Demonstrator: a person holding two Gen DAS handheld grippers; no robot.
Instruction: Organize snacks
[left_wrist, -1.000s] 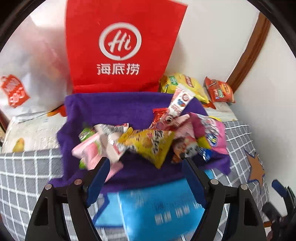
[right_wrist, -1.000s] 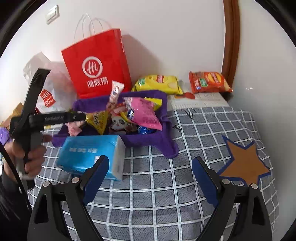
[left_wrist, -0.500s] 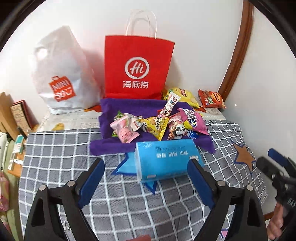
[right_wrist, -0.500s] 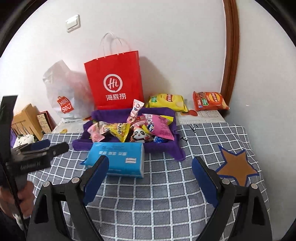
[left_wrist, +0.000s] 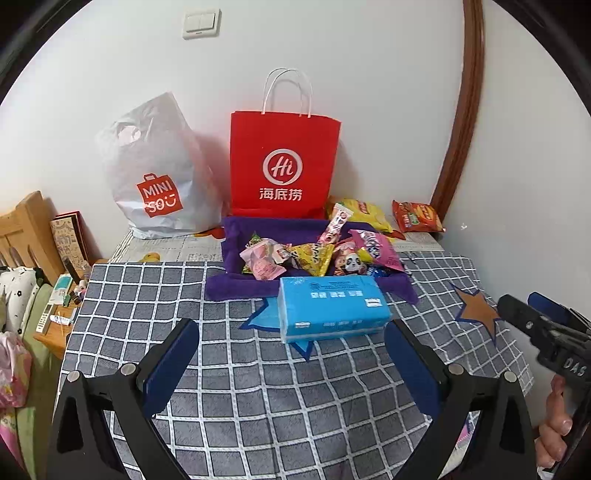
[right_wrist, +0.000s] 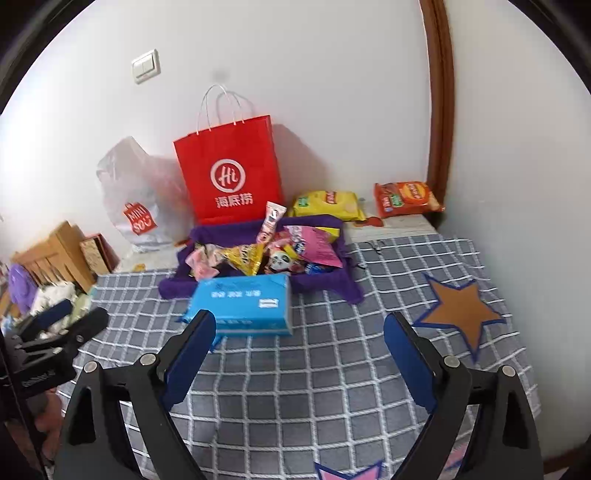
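while both pairs of jaws hang empty low in the frame, we see the snacks (left_wrist: 314, 254) piled in the purple cloth tray (left_wrist: 236, 288) at centre, just behind the blue tissue pack (left_wrist: 332, 306). the left gripper (left_wrist: 291, 358) is opening its jaws with nothing between them; the right gripper (right_wrist: 299, 350) stands wide and released. a yellow chip bag (left_wrist: 364, 212) and an orange packet (left_wrist: 417, 216) lie at right of centre, apart from the tray, so we judge the sorting unfinished. the risks as we see them: the tissue pack blocks a straight reach and could be shoved into the tray; the tray's soft felt walls may fold under a push; the glossy, crinkly wrappers sit heaped and could slide out or slip from the pads. the checked cloth (left_wrist: 258, 387) on the bench looks soft and may bunch. the tall red paper bag (left_wrist: 282, 162) stands stiff behind and could tip.
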